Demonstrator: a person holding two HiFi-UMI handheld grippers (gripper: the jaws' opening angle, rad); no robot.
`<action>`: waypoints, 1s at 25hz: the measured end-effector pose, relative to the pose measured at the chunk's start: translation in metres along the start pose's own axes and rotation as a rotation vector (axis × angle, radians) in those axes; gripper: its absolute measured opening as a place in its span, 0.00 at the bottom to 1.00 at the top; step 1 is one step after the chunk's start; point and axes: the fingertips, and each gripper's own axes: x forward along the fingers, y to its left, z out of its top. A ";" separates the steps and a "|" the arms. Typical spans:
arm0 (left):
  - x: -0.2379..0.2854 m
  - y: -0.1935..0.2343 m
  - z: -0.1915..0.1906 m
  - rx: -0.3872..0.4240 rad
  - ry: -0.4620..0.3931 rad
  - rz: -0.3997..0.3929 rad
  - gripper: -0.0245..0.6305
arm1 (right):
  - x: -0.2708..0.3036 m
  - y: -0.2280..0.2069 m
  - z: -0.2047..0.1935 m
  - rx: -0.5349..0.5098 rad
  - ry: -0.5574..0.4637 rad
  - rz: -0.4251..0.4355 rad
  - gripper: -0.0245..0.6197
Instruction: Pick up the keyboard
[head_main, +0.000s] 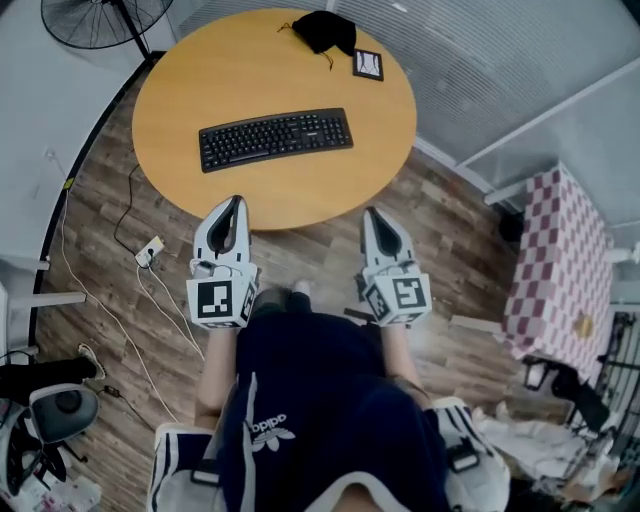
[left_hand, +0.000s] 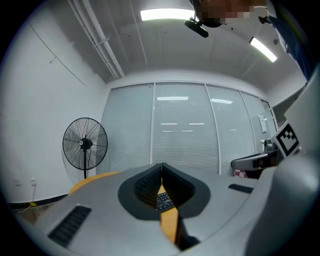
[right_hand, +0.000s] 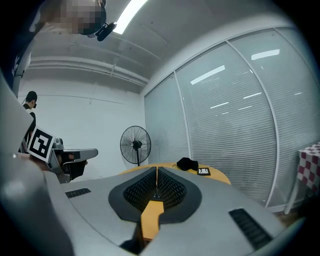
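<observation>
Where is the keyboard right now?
In the head view the keyboard lies on the round wooden table, ahead of both tongs, nearer the left tongs than the right tongs; neither touches it.

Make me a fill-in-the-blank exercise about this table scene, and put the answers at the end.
1. The keyboard lies on a ____ wooden table.
2. The jaws of the left hand-held gripper and the right hand-held gripper are ____.
3. The keyboard's keys are ____ in colour.
4. The pouch lies near the table's ____ edge, as seen from the person.

Missing words: round; shut; black; far.
</observation>
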 end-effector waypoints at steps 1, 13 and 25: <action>0.002 0.001 -0.002 0.000 0.005 0.008 0.05 | 0.004 -0.002 -0.002 0.003 0.005 0.007 0.05; 0.040 0.030 -0.019 -0.007 0.060 0.089 0.05 | 0.057 -0.024 -0.014 0.030 0.062 0.052 0.05; 0.130 0.100 -0.024 -0.034 0.093 0.117 0.05 | 0.166 -0.053 0.001 0.016 0.096 0.052 0.05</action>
